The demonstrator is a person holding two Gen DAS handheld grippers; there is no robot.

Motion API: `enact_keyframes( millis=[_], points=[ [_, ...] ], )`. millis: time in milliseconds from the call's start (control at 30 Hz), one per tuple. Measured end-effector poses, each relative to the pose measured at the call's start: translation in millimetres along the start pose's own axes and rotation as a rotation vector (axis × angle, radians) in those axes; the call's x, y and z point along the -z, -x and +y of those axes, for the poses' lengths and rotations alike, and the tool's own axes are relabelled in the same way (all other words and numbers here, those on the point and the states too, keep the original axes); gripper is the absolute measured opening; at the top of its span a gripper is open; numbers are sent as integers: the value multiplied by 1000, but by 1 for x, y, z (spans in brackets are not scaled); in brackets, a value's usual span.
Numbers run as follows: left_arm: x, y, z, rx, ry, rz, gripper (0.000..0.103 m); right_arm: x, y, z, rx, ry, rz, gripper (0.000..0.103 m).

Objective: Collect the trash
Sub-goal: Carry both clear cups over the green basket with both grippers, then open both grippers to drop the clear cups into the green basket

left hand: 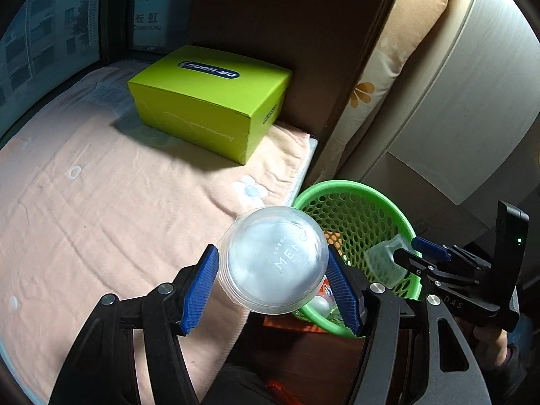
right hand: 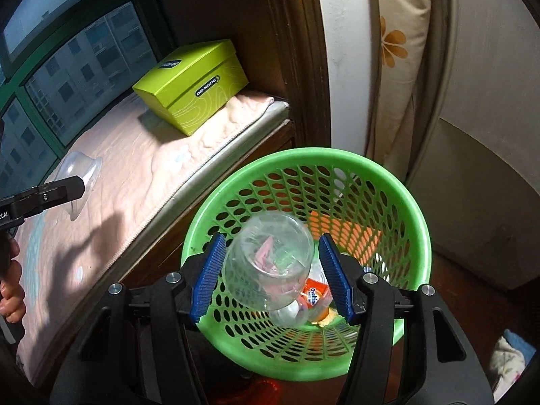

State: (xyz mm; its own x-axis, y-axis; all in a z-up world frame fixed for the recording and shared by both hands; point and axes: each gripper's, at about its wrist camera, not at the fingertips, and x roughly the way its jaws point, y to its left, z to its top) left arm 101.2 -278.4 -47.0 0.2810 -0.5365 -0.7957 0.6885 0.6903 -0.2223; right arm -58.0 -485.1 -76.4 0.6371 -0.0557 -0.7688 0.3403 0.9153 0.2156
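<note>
My left gripper (left hand: 273, 275) is shut on a clear plastic cup (left hand: 275, 258) marked "MENG", held over the bed edge beside the green mesh basket (left hand: 384, 209). My right gripper (right hand: 270, 270) holds a clear plastic cup (right hand: 266, 263) between its blue pads (right hand: 209, 270), right above the green basket (right hand: 418, 236); the left pad touches the cup and a small gap shows at the right pad. In the left wrist view the right gripper (left hand: 401, 253) holds that cup (left hand: 384, 263) over the basket. The basket holds an orange wrapper (right hand: 314, 295) and other scraps. The left gripper's cup also shows (right hand: 79, 175) in the right wrist view.
A lime-green shoebox (left hand: 209, 101) sits on the pink bedsheet (left hand: 84, 202) near a dark wooden frame (left hand: 303, 33). A window runs behind the bed (right hand: 67, 67). A floral pillow (right hand: 398, 50) and white cabinet (right hand: 489, 168) stand beyond the basket.
</note>
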Motion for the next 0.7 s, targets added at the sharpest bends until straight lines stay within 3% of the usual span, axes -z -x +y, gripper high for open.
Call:
enact_keyframes(
  millis=[67, 700],
  points=[
    [-1, -4, -8, 7, -10, 6, 62, 2, 3, -6, 4, -12, -9, 69],
    [2, -47, -77, 54, -92, 84, 62, 30, 55, -41, 61, -83, -42, 72]
  ],
)
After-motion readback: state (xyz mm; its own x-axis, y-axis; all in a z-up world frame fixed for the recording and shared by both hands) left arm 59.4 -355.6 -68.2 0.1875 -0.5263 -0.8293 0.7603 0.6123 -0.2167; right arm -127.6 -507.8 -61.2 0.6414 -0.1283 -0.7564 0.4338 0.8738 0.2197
